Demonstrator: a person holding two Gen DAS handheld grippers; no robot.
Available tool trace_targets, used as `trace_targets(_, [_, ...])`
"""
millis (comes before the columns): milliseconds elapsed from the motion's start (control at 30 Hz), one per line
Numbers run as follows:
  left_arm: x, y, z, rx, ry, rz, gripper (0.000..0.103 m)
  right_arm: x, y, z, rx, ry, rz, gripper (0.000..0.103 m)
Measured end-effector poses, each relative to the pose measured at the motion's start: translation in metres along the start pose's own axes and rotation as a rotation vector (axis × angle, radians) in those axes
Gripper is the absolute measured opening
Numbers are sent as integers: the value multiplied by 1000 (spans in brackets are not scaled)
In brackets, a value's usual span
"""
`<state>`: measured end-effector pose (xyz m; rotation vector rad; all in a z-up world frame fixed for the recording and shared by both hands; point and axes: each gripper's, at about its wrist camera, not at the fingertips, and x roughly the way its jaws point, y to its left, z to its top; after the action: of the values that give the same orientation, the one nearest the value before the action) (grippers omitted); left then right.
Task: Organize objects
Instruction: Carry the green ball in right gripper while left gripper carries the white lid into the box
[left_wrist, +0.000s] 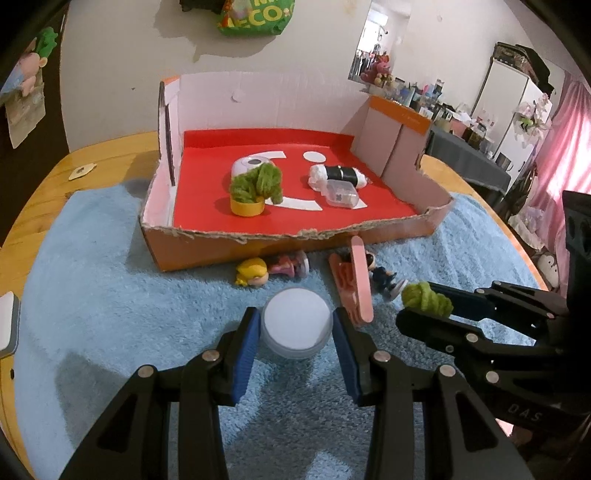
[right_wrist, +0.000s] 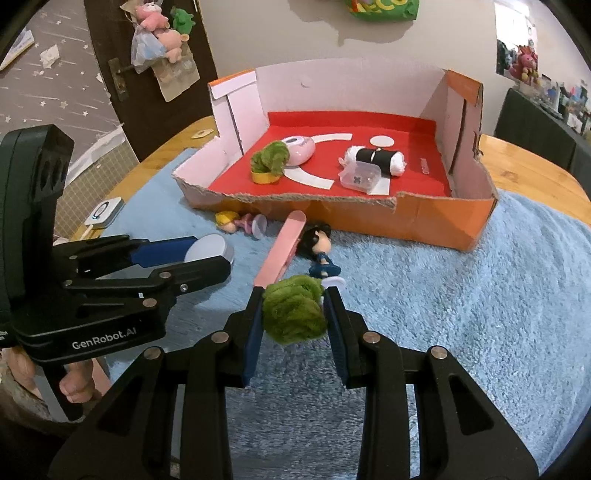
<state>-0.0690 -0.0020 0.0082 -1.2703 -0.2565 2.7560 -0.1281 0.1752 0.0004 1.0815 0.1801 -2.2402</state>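
Green yarn ball (right_wrist: 294, 314) pinched in right tool (right_wrist: 294, 314); white jar (left_wrist: 296, 322) btwn left tool (left_wrist: 296, 325) pads, touching.

Path to the cardboard box (left_wrist: 221, 245) from my side: low torn front wall, tall walls on the back and both sides, so entry is over the front. Blond figurine (left_wrist: 253, 275), pink nail file (left_wrist: 361, 280) and dark-haired figurine (right_wrist: 319, 247) lie on the blue towel (right_wrist: 461, 295) just before that wall. Red floor is bare at front-left and back-right.
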Motion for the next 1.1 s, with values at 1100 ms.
trace_targets(1100, [-20, -4, 23, 19, -61, -2, 42, -12, 6, 21, -10, -53, 38, 31])
